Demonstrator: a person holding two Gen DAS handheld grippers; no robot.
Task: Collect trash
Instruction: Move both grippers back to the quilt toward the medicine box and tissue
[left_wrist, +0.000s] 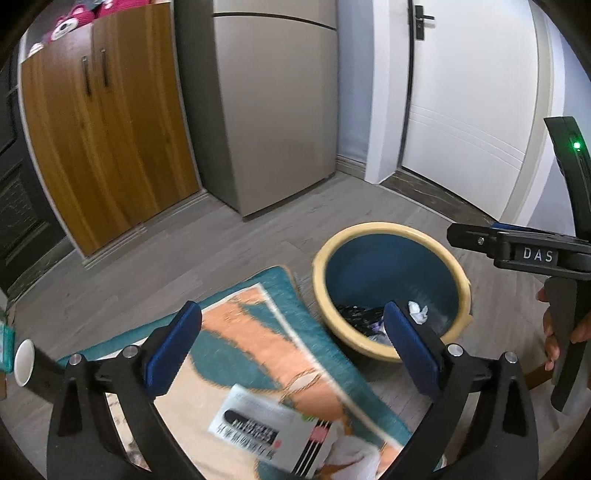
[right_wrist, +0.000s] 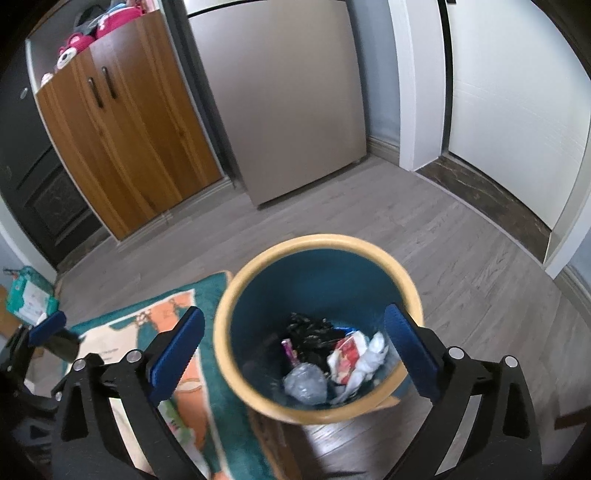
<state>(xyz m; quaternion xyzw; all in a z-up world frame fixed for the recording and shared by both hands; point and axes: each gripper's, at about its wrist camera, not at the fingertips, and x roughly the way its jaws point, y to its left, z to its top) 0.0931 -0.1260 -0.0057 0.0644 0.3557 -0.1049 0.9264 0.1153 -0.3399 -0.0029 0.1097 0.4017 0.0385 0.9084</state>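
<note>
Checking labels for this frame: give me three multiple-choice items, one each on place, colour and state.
1. Where does the trash bin stand?
A. On the floor beside the rug
B. On top of the cabinet
C. Inside the fridge

2. What colour is the bin's rim?
A. Red
B. Pale yellow
C. Black

3. How is the right hand-held gripper?
A. Shut on a tissue
B. Shut on the bin's rim
C. Open, nothing between its pads

Key:
1 A: the bin sits on the wood floor at the edge of the rug.
2 B: a pale yellow ring surrounds the blue inside.
3 C: the blue pads stand wide apart over the bin, with trash only down inside it.
</note>
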